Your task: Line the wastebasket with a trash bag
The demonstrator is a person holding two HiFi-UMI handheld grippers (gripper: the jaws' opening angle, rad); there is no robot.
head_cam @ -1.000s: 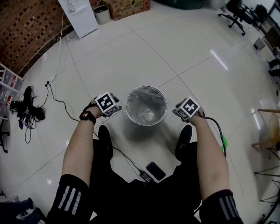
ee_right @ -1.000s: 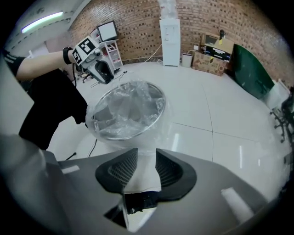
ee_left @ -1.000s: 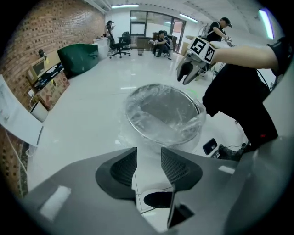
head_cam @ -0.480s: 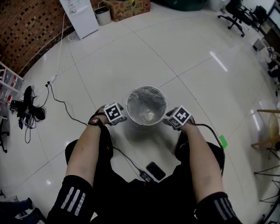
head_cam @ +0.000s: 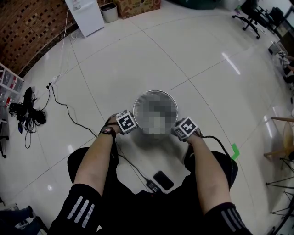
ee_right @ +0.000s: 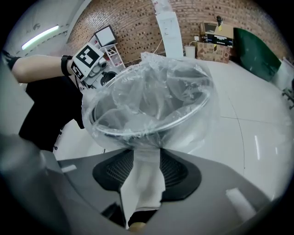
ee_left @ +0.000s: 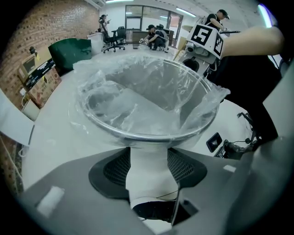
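A round wastebasket (head_cam: 155, 92) stands on the white tile floor in front of me; a mosaic patch covers its inside in the head view. A clear trash bag (ee_left: 138, 101) lines it, its edge folded out over the metal rim (ee_left: 147, 134). My left gripper (head_cam: 126, 122) is against the basket's left side just under the rim, jaws (ee_left: 149, 156) wide open with nothing pressed between them. On the opposite side, my right gripper (head_cam: 185, 128) has its jaws (ee_right: 142, 170) opening. A loose fold of the bag (ee_right: 151, 92) hangs down between its pads.
A dark phone (head_cam: 163, 179) and a cable lie on the floor between my feet. A power strip with black cords (head_cam: 54, 82) is at the left. A white cabinet (head_cam: 85, 13), a small bin (head_cam: 109, 13) and boxes stand at the back.
Both grippers have come in from beside the basket to its sides and dropped lower along the wall. My knees have bent into a crouch.
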